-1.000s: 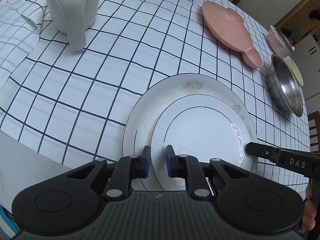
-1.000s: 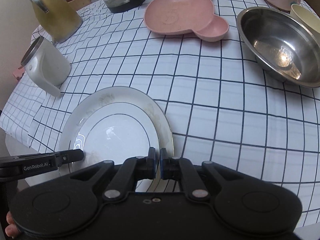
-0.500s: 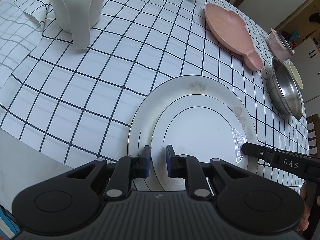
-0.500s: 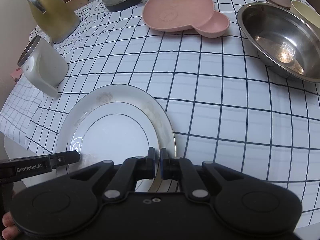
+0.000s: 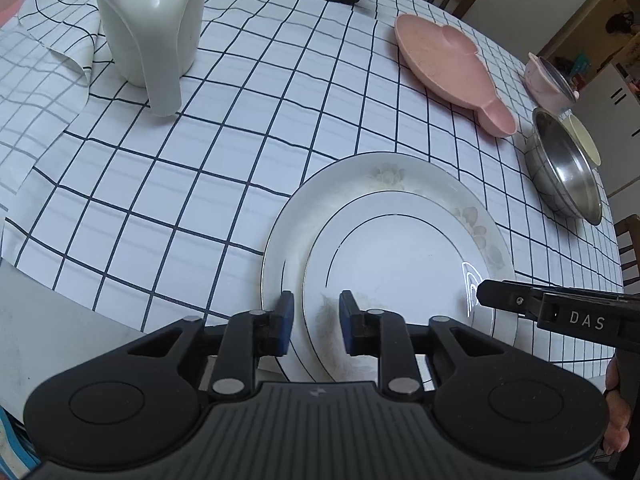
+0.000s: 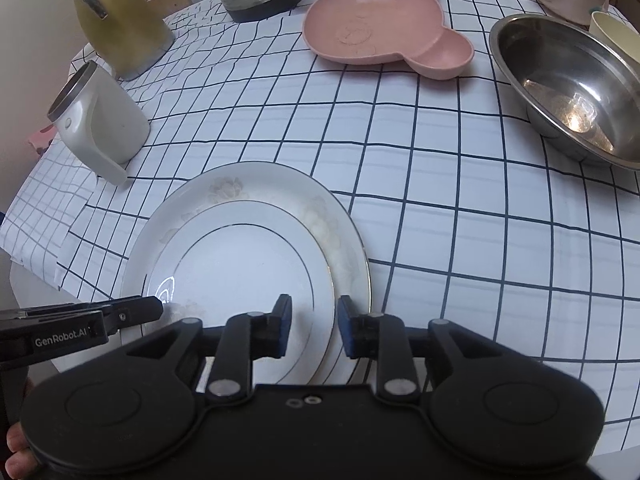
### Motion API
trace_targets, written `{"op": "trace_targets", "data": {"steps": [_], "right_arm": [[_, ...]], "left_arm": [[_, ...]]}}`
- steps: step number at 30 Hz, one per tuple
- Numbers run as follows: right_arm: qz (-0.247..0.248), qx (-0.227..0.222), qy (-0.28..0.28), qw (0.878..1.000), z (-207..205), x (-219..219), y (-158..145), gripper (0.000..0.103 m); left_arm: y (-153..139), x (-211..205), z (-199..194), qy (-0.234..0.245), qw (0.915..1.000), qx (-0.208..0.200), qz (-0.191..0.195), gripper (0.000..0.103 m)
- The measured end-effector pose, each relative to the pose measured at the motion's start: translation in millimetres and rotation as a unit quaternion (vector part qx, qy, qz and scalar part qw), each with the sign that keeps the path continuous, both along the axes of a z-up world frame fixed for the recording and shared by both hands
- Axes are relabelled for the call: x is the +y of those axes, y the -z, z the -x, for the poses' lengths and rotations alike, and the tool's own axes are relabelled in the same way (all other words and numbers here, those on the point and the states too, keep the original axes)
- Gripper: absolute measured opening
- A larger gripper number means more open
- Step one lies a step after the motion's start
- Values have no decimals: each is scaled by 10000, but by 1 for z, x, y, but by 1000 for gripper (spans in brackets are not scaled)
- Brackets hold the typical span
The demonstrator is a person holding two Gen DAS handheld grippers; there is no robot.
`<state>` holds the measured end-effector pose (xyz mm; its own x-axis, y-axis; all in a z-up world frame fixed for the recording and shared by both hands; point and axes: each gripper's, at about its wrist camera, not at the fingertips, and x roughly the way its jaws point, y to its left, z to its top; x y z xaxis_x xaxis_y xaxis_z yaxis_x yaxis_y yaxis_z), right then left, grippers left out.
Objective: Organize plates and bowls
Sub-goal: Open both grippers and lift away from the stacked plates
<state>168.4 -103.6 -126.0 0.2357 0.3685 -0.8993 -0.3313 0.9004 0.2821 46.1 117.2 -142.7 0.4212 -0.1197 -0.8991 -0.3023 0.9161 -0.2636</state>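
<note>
White mug [image 6: 100, 120], one — upright, handle toward the table's near edge. White plates, two, stacked flat near that edge: small plate [image 6: 240, 268] on large plate [image 6: 256, 188], round, no long axis. Left gripper [image 5: 316, 316] tilted steeply down over the stack's near-left rim, jaws opening, pads clear of the small plate's edge between them. Right gripper [image 6: 312, 320] likewise at the near-right rim, jaws opening, pads off the rim. Pink bear-shaped dish [image 6: 380, 28], one — ears toward the steel bowl [image 6: 572, 88], one, well apart from the stack.
</note>
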Motion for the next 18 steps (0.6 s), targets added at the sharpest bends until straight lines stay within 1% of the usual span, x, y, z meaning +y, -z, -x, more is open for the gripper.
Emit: {"op": "trace_targets", "data": {"steps": [3,4,5,6,7,8,9,12,14,15,17,18], "right_arm": [[-15,-71,-30,10000,3,-1,-6,33],[-34,-86,-37,10000,4,-1,-8,34],[-44,-119,-45,9999,5,-1,-11,35],[-50,-168,-49,9998,6,-1,-14,36],[-63,-220,-51,9997,7,-1,-18,38],[-90,-271,-48,9996,8,-2,-22,39],[-117,-325,-41,9994,9,-2,-27,39],[-177,-530,4,9984,11,-5,-41,46],[-230,-650,69,9976,11,-7,-49,54],[-234,-711,108,9971,11,-8,-53,56],[-250,-852,196,9959,12,-11,-61,67],[-262,-930,249,9950,12,-13,-65,69]], "left_arm": [[-6,-2,3,35,9998,-99,-146,30],[-8,-3,4,63,9997,-138,-196,33],[-11,-4,5,81,9995,-191,-222,43],[-15,-4,6,89,9993,-273,-231,50],[-20,-5,8,80,9989,-372,-268,63],[-25,-6,9,73,9983,-480,-323,71],[-29,-6,9,78,9977,-573,-364,73],[-44,-7,5,127,9963,-759,-387,74],[-53,-8,1,187,9949,-886,-441,74],[-59,-9,-1,232,9937,-971,-502,74],[-69,-13,-4,344,9910,-1124,-636,74],[-74,-15,-6,416,9893,-1211,-692,74]]}}
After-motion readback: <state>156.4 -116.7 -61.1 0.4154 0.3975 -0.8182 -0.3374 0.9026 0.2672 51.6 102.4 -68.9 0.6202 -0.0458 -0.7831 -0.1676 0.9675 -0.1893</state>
